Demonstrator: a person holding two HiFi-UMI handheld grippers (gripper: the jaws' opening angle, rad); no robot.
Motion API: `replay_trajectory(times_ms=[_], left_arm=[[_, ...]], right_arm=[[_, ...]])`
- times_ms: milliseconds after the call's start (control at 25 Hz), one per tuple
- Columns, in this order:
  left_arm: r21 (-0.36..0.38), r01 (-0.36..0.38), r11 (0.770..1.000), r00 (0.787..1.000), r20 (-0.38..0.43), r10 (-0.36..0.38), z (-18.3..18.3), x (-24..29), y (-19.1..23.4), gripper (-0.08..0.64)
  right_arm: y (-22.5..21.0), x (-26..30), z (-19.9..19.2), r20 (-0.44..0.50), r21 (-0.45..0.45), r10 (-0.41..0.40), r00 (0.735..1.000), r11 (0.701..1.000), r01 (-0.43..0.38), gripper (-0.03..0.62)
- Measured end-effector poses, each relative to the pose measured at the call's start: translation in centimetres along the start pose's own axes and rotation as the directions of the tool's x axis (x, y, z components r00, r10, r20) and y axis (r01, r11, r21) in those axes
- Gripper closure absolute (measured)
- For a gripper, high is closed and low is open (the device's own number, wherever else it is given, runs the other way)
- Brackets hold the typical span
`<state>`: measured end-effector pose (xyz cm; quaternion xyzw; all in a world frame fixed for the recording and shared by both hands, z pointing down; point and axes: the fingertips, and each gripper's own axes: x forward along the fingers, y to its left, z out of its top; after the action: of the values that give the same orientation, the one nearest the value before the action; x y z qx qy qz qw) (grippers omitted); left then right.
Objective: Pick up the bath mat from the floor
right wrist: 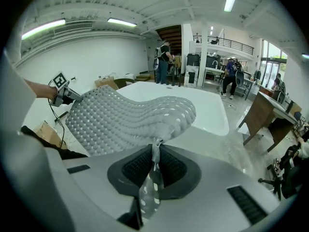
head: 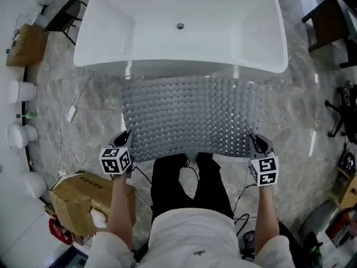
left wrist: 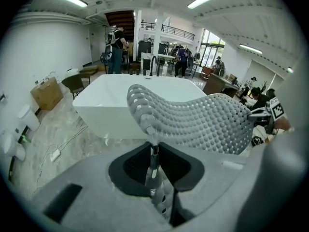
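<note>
The grey, stud-covered bath mat (head: 192, 116) is up off the floor (head: 83, 110) at its near edge, stretched like a shallow hammock in front of the person's black trousers (head: 192, 183), with the white bathtub (head: 184, 27) at 12 o'clock beyond it. The left hand-held gripper (head: 127, 141) pinches the mat's corner at about 7 o'clock, and its own view shows the jaws closed on a thin fold of the perforated rubber, which runs down through the gap between the pads. The right hand-held gripper (head: 255, 145) does the same at the 5 o'clock corner, jaws clamped on a strip of mat that hangs below them. Holding the two near corners well apart looks deliberate: a limp sheet taken at one point would fold and drag, while two spread grips keep it flat and let it peel up evenly. The mat bows upward between the grips and slopes away toward the tub; whether its far edge at 12 o'clock touches the floor or the tub wall I cannot tell. A cardboard box (head: 78, 202) sits at 7 o'clock beside the left arm, clear of the mat. The pick-up seems largely achieved, pending that far edge
</note>
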<state>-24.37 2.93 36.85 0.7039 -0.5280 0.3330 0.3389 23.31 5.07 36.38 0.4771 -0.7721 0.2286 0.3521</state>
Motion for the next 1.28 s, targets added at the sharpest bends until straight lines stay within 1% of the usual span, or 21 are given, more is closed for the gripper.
replay_trajectory(times_ms=[120,280,400,560,680,840,1000,1160,1280], left_arm=[[0.016,-0.016,1.000,0.999,0.048,0.015,2.3,-3.3,-0.9,0.502],[0.041,-0.033,0.999,0.987,0.156,0.027,7.3,-6.8,-1.5,0.502],[0.058,-0.046,0.997,0.974,0.224,0.032,10.2,-9.7,-2.1,0.502],[0.095,-0.064,0.993,0.947,0.320,0.031,15.1,-12.8,-1.4,0.502],[0.115,-0.079,0.990,0.922,0.386,0.029,18.8,-14.6,-0.7,0.502],[0.138,-0.085,0.987,0.887,0.461,0.012,22.4,-17.0,-0.5,0.502],[0.147,-0.097,0.984,0.837,0.548,0.001,25.9,-19.8,-0.1,0.502],[0.141,-0.101,0.985,0.780,0.625,-0.009,28.2,-22.8,0.9,0.502],[0.144,-0.093,0.985,0.738,0.674,-0.029,29.7,-24.8,1.6,0.502]], right_arm=[[-1.1,-3.4,1.7,0.048,-0.006,-0.026,0.999,1.000,0.026,0.554],[-2.7,-6.4,6.2,0.152,-0.028,-0.061,0.987,0.997,0.066,0.554],[-3.9,-9.1,9.0,0.216,-0.033,-0.089,0.972,0.995,0.098,0.554],[-5.2,-11.8,13.1,0.298,-0.049,-0.126,0.946,0.988,0.147,0.554],[-6.2,-13.6,16.1,0.354,-0.056,-0.160,0.921,0.980,0.192,0.554],[-6.4,-16.3,19.6,0.428,-0.057,-0.199,0.882,0.968,0.246,0.554],[-6.4,-19.1,23.7,0.510,-0.057,-0.232,0.828,0.952,0.302,0.554],[-5.7,-22.0,26.8,0.574,-0.033,-0.256,0.778,0.942,0.335,0.554],[-4.9,-24.2,28.8,0.622,-0.027,-0.274,0.734,0.929,0.369,0.554]])
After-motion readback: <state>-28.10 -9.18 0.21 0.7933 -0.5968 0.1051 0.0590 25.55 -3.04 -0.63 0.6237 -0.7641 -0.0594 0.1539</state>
